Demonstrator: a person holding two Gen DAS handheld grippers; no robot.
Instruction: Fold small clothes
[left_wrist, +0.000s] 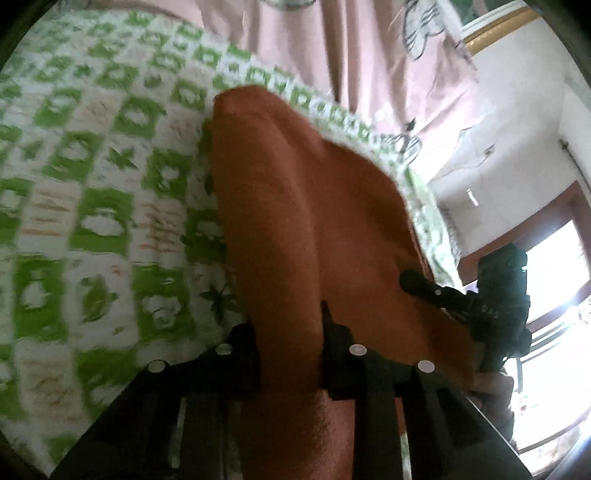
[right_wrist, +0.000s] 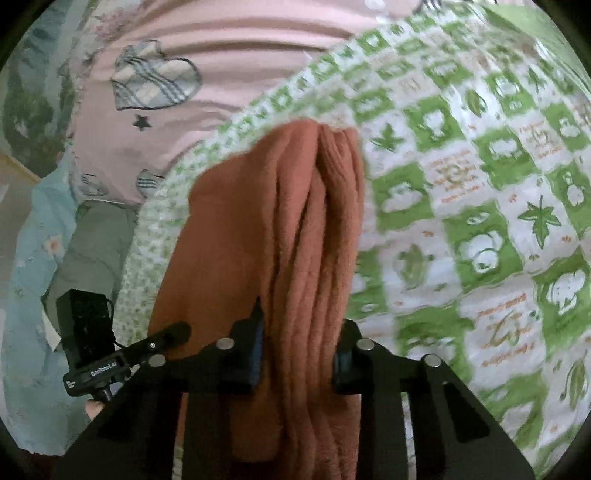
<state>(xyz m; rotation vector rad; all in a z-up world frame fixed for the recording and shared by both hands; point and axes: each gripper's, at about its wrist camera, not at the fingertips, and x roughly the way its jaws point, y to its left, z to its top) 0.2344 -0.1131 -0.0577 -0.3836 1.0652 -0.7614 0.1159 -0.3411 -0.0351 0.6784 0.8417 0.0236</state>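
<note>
While draped over the green-checked quilt (left_wrist: 92, 177), orange cloth (left_wrist: 295, 206) pinched between both grippers' jaws, left gripper (left_wrist: 290, 343), right gripper (right_wrist: 297, 343).

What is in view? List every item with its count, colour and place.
Rust-orange fleece garment: one, bunched, lying over the quilt, pinched at both ends.
Green-and-white checked quilt: one, under the garment.
Pink sheet with plaid hearts: one, beyond the quilt's edge.
Pale blue floral fabric: one, at the right wrist view's left edge.
Left gripper: black, fingers shut on the garment.
Right gripper: black, fingers shut on the garment.
</note>
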